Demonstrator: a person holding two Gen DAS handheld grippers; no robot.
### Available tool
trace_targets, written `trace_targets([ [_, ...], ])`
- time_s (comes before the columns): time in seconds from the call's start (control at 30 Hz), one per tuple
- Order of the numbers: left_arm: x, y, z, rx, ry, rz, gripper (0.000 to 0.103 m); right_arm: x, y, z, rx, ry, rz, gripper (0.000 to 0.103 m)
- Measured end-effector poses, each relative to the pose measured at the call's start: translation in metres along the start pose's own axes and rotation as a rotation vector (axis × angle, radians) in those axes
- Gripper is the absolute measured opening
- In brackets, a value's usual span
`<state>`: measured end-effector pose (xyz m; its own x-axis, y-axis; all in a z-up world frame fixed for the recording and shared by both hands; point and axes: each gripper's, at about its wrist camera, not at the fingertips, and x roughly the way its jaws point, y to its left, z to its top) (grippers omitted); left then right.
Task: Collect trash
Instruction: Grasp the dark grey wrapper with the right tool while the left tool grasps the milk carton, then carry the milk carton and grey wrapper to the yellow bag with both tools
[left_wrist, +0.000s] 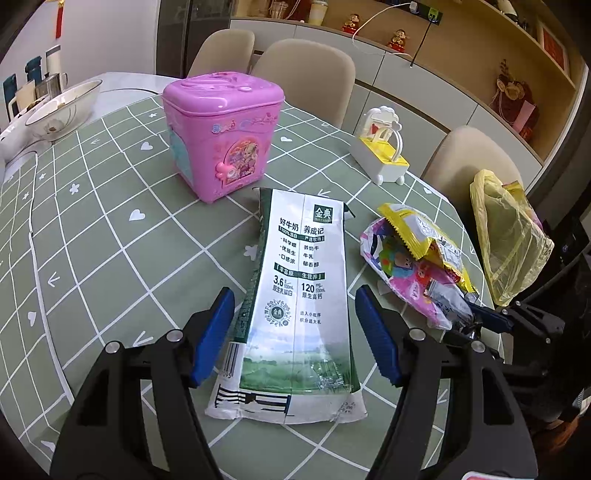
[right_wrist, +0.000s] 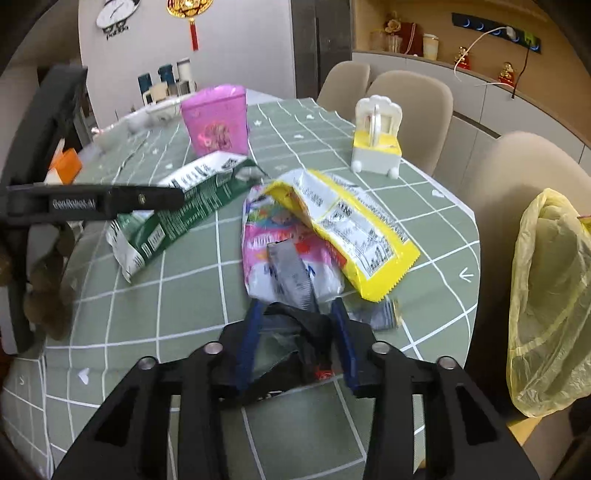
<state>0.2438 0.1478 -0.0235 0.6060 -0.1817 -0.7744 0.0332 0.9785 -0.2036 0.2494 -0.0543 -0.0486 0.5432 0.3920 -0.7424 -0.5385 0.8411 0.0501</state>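
Note:
A flattened white-and-green milk carton (left_wrist: 295, 295) lies on the green checked tablecloth (left_wrist: 110, 221). My left gripper (left_wrist: 295, 332) stands open astride it, one blue pad on each side. To the right is a heap of wrappers: a yellow one (right_wrist: 347, 229) on a pink one (right_wrist: 266, 236), with a grey one (right_wrist: 291, 273) in front. My right gripper (right_wrist: 297, 332) is at the heap's near end, shut on a crumpled dark and clear wrapper (right_wrist: 291, 339). It also shows in the left wrist view as the right gripper (left_wrist: 476, 321). A yellow plastic bag (right_wrist: 550, 295) hangs open off the table's right edge.
A pink toy box (left_wrist: 221, 136) stands behind the carton, and a white-and-yellow toy (left_wrist: 384, 151) sits at the back right. A bowl (left_wrist: 62, 107) and cups are at the far left. Beige chairs (left_wrist: 303, 74) ring the round table.

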Motion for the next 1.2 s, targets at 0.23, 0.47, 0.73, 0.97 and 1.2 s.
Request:
trace_targets([
  [0.23, 0.001, -0.003, -0.001, 0.01, 0.005, -0.002, 0.065, -0.011, -0.006, -0.005, 0.012, -0.031, 0.058, 0.03],
  [0.47, 0.006, -0.005, 0.009, 0.023, 0.012, 0.035, 0.065, -0.044, -0.015, -0.006, 0.018, -0.098, 0.074, 0.029],
  [0.73, 0.025, -0.012, 0.021, 0.032, 0.037, 0.081, 0.054, -0.058, -0.023, -0.015, 0.009, -0.134, 0.014, 0.029],
  [0.97, 0.0, -0.019, 0.018, 0.045, -0.064, 0.074, 0.05, -0.064, -0.03, -0.018, 0.031, -0.154, 0.009, 0.029],
  [1.2, -0.041, -0.021, 0.024, 0.025, -0.182, 0.059, 0.05, -0.073, -0.03, -0.014, 0.024, -0.188, 0.0, 0.029],
])
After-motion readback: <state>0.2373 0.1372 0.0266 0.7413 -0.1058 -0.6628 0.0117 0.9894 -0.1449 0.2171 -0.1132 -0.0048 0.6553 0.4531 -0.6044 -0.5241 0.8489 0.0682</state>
